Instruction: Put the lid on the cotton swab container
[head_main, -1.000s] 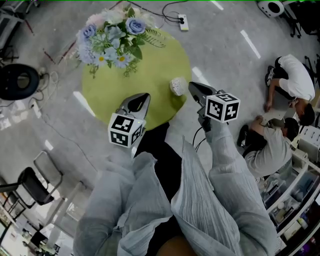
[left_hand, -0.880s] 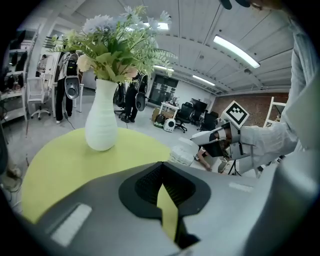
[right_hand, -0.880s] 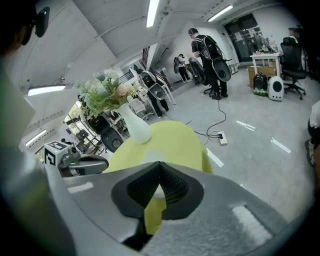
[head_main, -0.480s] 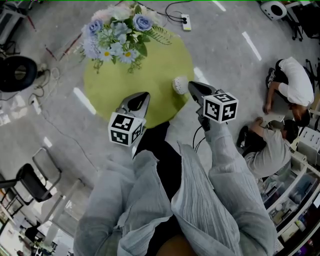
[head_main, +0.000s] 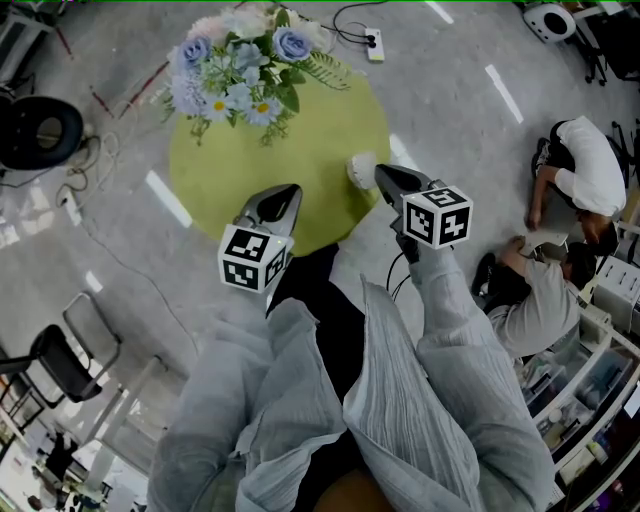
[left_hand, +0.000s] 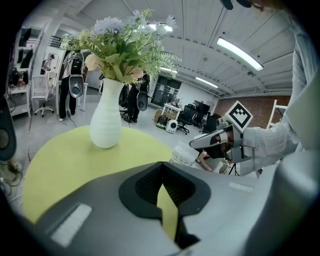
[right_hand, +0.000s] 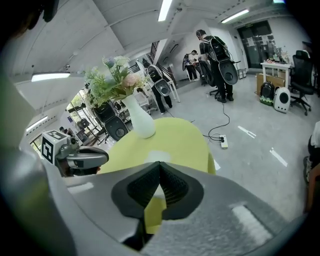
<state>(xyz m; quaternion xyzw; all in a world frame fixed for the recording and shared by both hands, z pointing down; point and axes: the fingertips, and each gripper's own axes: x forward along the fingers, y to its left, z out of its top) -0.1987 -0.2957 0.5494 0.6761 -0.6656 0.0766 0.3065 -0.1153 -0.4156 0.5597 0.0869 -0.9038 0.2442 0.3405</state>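
The cotton swab container is a small white tub near the right edge of the round yellow-green table. It shows beside the table's rim in the left gripper view and just past the jaws in the right gripper view. I see no separate lid. My right gripper is shut and empty, its tip right next to the tub's right side. My left gripper hovers over the table's near edge, shut with nothing held.
A white vase of flowers stands at the table's far side. Two people crouch on the floor to the right, by shelving. A power strip and cables lie beyond the table. Chairs stand at the left.
My right gripper has edged a little left, closing the gap to the tub. The left gripper has stayed put.
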